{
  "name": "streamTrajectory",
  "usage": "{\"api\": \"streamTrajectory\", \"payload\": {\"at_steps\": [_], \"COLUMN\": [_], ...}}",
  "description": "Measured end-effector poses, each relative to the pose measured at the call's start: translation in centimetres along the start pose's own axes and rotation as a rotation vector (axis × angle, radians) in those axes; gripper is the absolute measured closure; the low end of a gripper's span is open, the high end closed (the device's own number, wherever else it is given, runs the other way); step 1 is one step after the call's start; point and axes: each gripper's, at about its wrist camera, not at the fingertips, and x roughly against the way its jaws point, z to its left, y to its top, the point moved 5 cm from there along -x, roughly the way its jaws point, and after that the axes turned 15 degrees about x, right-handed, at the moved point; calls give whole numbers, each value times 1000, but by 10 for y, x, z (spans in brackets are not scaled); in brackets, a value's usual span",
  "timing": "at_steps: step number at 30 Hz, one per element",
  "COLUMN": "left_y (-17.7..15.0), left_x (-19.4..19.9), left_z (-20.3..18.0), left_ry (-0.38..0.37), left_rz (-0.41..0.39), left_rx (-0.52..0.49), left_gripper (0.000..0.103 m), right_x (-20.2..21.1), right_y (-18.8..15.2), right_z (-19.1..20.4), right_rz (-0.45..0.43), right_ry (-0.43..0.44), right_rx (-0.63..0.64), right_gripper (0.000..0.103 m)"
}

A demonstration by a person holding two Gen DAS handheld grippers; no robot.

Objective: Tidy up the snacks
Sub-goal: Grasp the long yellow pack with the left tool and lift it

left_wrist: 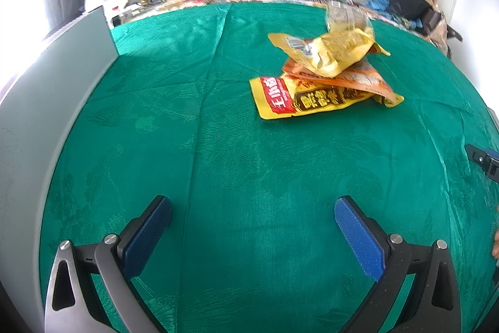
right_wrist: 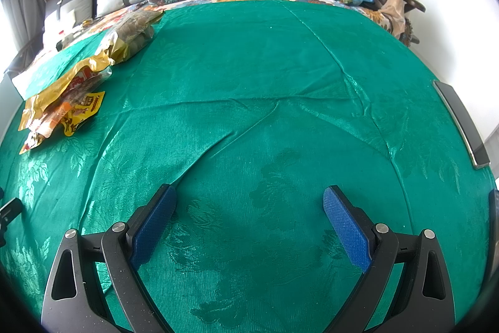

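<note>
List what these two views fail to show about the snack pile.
- Orange packet, left wrist view: mostly covered by the crumpled yellow bag.
- Clear bag behind: contents too blurred.
- Pile, right wrist view: squeezed at the fisheye edge, packet count unclear.

The green damask tablecloth (right_wrist: pixel 280 77) was woven cloth with a satin sheen, its leaf pattern catching the light along the creases. The crinkled yellow foil-plastic snack bag (left_wrist: pixel 330 55) and the flat yellow printed snack packet (left_wrist: pixel 280 97) beneath it were glossy film, while the clear cellophane bag of biscuits (left_wrist: pixel 347 17) looked thin and shiny. The left gripper (left_wrist: pixel 252 208) and the right gripper (right_wrist: pixel 249 198) had matt black plastic arms with bright metal rivets — their blue finger pads (left_wrist: pixel 358 236) were finely textured rubber, rough-looking rather than smooth.
</note>
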Motion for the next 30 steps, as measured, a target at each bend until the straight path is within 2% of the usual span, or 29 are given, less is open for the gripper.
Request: {"api": "streamTrajectory", "payload": {"at_steps": [1, 2, 4, 6, 9, 12, 14, 15, 16, 18, 19, 21, 23, 30], "left_y": [5, 11, 36, 67, 104, 120, 122, 121, 120, 121, 119, 107, 91, 3], "left_x": [-2, -2, 7, 16, 7, -35, -64, -72, -76, -73, -64, -51, -32, 27], "left_z": [-5, -10, -25, -51, -95, -125, -131, -131, -130, -127, -122, -111, -90, 5], "left_ry": [-29, -56, -121, -161, -127, -35, 22, 23, -16, -58, -89, -126, -125, -85], "left_rz": [66, 91, 75, 27, -1, 85, 153, 171, 195, 178, 145, 158, 136, 175], "left_rx": [-31, -43, -54, -115, -258, -366, -387, -386, -366, -317, -302, -267, -215, 57], "left_gripper": [1, 2, 3, 2, 2, 2, 4, 8, 27, 40, 52, 55, 55, 55], "right_x": [0, 0, 0, 0, 0, 0, 0, 0, 0, 0, 0, 0, 0, 0], "right_y": [0, 0, 0, 0, 0, -1, -1, -1, -1, 0, -1, -1, -1, 0], "right_z": [0, 0, 1, 0, 1, 1, 1, 1, 1, -1, 0, 0, 0, 0], "right_rz": [0, 0, 0, 0, 0, 0, 0, 0, 0, 0, 0, 0, 0, 0], "right_ry": [0, 1, 0, -1, 1, 1, 1, 2, 2, 2, 2, 2, 2, 2], "right_rx": [0, 0, 0, 1, 0, 0, 0, 0, 0, 0, 0, 1, 1, 0], "right_gripper": [6, 6, 6, 6, 6, 6, 6, 6, 6, 6, 5, 6, 5, 5]}}
